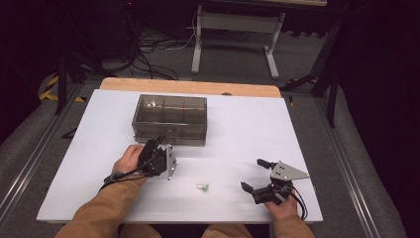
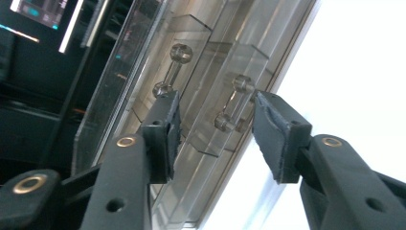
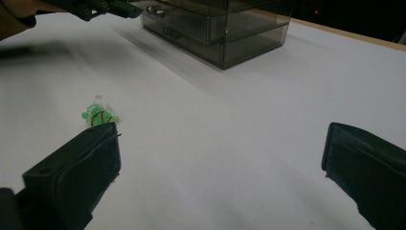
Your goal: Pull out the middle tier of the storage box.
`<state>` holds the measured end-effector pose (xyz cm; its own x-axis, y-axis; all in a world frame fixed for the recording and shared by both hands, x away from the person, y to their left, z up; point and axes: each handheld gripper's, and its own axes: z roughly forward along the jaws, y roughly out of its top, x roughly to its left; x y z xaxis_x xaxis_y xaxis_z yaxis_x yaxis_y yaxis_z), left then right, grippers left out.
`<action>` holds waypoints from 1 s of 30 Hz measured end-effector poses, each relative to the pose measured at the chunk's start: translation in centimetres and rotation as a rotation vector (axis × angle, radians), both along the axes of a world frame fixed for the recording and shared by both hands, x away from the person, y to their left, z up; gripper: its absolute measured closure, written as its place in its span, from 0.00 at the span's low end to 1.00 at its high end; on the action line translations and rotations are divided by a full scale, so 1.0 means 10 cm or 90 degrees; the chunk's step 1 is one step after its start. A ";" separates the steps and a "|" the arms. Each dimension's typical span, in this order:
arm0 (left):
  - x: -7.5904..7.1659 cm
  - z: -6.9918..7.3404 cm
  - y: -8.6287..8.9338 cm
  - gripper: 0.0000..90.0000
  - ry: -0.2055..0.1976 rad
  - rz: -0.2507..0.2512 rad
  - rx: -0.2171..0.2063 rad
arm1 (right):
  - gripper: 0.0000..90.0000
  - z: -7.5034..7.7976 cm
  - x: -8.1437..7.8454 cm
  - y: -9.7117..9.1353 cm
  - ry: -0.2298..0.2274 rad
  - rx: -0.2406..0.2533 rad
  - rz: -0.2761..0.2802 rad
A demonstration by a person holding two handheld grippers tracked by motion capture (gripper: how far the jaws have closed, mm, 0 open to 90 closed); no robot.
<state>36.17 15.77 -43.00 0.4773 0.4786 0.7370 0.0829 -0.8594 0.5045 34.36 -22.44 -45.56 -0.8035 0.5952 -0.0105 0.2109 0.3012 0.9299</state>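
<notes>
Table (image 1: 257, 124) lit bright from overhead, room behind it near black. Left gripper view: white surface right of the claw blown out, glare streaks on the clear drawer box (image 2: 201, 86), jaw pads sharp. Right gripper view: dim, grainy; motion smear far left ahead of the claw, soft shadow beside the box.

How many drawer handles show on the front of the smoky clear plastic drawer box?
2. In the left gripper view, one clear bar handle sits farther from the white table, the other nearer it, between the left claw's open jaws. More may be hidden.
</notes>
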 end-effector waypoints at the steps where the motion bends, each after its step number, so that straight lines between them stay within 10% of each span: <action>1: 0.00 0.02 0.02 0.58 0.008 -0.004 -0.015 | 0.00 0.00 0.00 0.00 0.000 0.000 0.000; 13: 0.08 0.20 0.21 0.39 0.137 -0.056 -0.199 | 0.00 0.00 0.00 0.00 0.000 0.000 0.001; 30: 0.19 0.31 0.40 0.23 0.254 -0.131 -0.371 | 0.00 0.00 0.00 0.00 0.001 0.001 0.001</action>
